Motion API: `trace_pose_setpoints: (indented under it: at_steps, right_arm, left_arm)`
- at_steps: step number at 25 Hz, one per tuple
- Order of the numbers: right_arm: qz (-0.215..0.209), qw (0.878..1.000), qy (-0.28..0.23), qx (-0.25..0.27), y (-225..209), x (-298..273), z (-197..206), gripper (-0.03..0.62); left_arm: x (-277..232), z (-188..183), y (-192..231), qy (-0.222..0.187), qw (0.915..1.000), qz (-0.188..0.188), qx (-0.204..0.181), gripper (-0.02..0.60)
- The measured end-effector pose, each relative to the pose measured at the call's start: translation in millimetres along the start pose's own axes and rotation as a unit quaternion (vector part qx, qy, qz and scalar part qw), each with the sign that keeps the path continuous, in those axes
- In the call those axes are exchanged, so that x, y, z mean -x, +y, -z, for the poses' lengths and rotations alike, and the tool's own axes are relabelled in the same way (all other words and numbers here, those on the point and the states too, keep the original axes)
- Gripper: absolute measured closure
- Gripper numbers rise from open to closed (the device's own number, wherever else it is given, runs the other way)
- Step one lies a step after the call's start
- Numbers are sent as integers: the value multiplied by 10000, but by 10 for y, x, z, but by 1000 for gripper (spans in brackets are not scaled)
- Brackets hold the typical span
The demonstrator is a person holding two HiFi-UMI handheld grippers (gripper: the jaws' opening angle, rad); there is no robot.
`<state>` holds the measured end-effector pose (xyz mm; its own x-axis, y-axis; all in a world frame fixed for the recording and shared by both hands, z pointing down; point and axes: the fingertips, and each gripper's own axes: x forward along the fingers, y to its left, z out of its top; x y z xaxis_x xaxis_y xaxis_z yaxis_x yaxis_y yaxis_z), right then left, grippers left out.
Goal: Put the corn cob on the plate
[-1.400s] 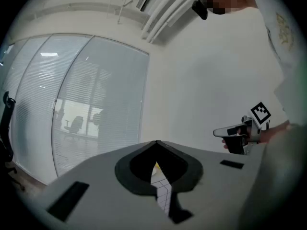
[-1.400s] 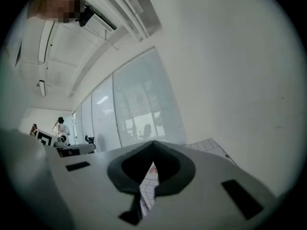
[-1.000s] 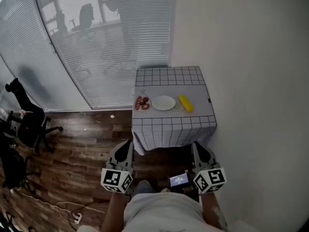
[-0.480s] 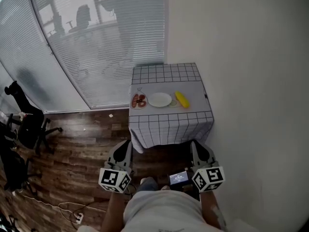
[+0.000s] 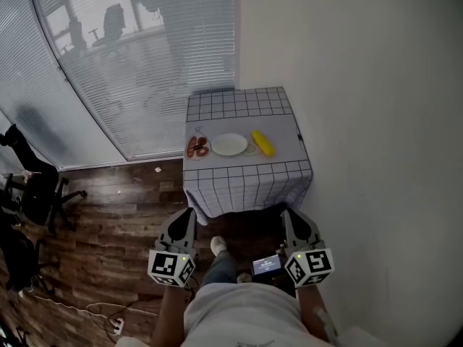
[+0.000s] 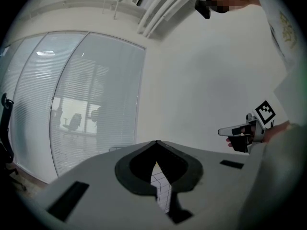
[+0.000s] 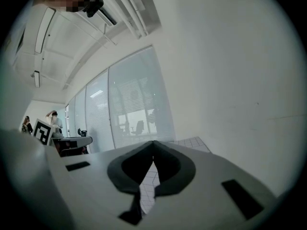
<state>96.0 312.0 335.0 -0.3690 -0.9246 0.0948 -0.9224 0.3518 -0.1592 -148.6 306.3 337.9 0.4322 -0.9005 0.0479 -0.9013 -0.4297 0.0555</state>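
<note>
The yellow corn cob (image 5: 262, 142) lies on the checked table (image 5: 242, 103), just right of the white plate (image 5: 229, 144). Both grippers are held low and close to my body, well short of the table. My left gripper (image 5: 187, 213) is shut with nothing in it; in its own view the left gripper (image 6: 156, 143) has its jaws together over a sliver of checked cloth. My right gripper (image 5: 288, 214) is likewise shut and empty, and in its own view the right gripper (image 7: 153, 143) points level towards the table.
A small dish of sausages (image 5: 197, 147) sits left of the plate. A glass wall with blinds (image 5: 108, 63) runs at the left, a white wall (image 5: 376, 121) at the right. An office chair (image 5: 36, 194) and floor cables (image 5: 108, 322) stand at the left. My shoe (image 5: 218, 246) is on the wooden floor.
In the head view the table has shifted left and a little up. A shoe has come into sight between the grippers. Both grippers stay shut in the same spots in the view.
</note>
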Motion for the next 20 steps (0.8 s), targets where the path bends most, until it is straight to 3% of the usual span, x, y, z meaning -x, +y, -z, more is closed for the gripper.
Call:
trace_pose_setpoints:
  at_steps: [12,20]
  right_arm:
    - [94,9999,-21,96,-213,-505,-22,588]
    - [199,9997,27,105,-499,-1112,-117,588]
  left_arm:
    - [-471,29,192,51,10000,8,85,574]
    - [-1136,6,487,74,9998,103,140,574]
